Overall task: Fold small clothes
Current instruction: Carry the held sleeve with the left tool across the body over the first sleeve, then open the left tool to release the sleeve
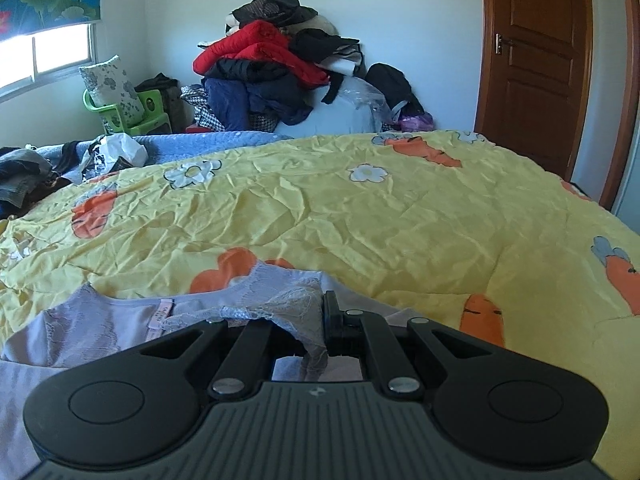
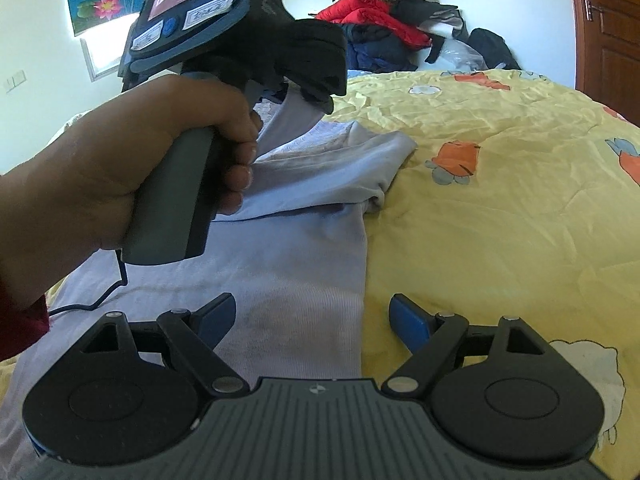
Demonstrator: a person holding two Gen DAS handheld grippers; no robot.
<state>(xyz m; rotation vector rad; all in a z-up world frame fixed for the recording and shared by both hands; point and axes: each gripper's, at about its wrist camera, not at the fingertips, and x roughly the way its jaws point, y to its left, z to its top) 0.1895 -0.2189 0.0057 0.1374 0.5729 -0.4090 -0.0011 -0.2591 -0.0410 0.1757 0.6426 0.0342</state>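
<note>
A small pale lilac top [image 2: 304, 264] with lace at the neck lies on the yellow carrot-print bedspread [image 2: 500, 200]. In the left wrist view my left gripper [image 1: 316, 320] is shut on the lace neckline of the top [image 1: 96, 328], pinching it slightly above the bed. In the right wrist view the left gripper [image 2: 308, 92] holds that edge lifted, with one sleeve [image 2: 360, 164] folded across. My right gripper [image 2: 312, 320] is open and empty, low over the top's lower right edge, blue fingertips [image 2: 408, 318] either side of the hem side.
A heap of coats and clothes [image 1: 276, 64] is piled at the far wall. A green chair with a pillow [image 1: 120, 100] and loose clothes [image 1: 24, 176] sit at the left. A brown door [image 1: 536, 60] is at the right. The bedspread [image 1: 360, 208] stretches ahead.
</note>
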